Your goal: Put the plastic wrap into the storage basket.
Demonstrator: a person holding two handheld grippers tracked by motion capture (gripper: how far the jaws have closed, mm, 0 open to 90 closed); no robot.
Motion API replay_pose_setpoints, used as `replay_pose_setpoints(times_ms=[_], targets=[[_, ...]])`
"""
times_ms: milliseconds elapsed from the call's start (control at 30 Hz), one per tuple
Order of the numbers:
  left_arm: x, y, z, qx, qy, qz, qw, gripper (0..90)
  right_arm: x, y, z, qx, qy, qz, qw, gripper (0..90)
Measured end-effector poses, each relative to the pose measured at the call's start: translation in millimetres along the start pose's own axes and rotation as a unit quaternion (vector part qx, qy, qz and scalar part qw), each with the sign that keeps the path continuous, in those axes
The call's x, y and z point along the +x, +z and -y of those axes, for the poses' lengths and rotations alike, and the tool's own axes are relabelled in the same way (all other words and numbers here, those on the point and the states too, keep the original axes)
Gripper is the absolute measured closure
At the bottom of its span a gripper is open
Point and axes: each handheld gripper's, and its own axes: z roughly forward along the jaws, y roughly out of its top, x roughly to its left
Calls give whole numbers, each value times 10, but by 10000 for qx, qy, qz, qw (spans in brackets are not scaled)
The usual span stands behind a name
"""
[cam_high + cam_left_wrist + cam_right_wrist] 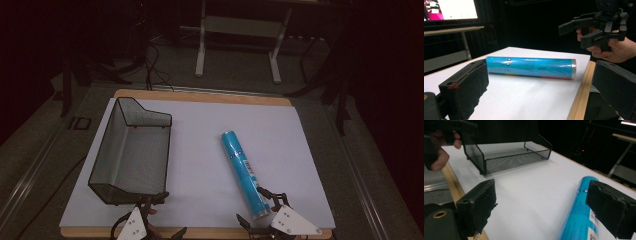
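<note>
Your left gripper [150, 207], jaws spread and empty, sits at the near end of the wire basket [131, 150]. Right of the basket lies the blue tube [243, 172], your right gripper [264, 207] open beside its near end. A glancing grab could roll it. The left gripper view shows its metal cap [573, 68].

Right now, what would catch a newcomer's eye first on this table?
A bright blue tube lies on its side on the white table, right of centre. A black mesh tray sits empty at the left. The open right gripper hovers by the tube's near end.
</note>
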Motion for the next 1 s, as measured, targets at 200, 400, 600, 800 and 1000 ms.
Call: replay_pose_setpoints(times_ms=[200,400,600,800,1000], targets=[[-1,0,0,-5,6,19,10000,10,7,-20,-22,-72,3,1,10000,94],[-4,1,-1,-6,10,24,10000,11,40,-42,-82,-98,-81,26,9999,95],[0,-9,-6,-24,11,16,10000,10,19,-28,-158,-56,-80,118,9999,95],[0,-5,-3,-11,-7,40,10000,10,-45,-11,-207,13,-27,234,9997,95],[-10,2,-3,-2,7,55,10000,10,-146,73,-232,127,181,262,9994,96]])
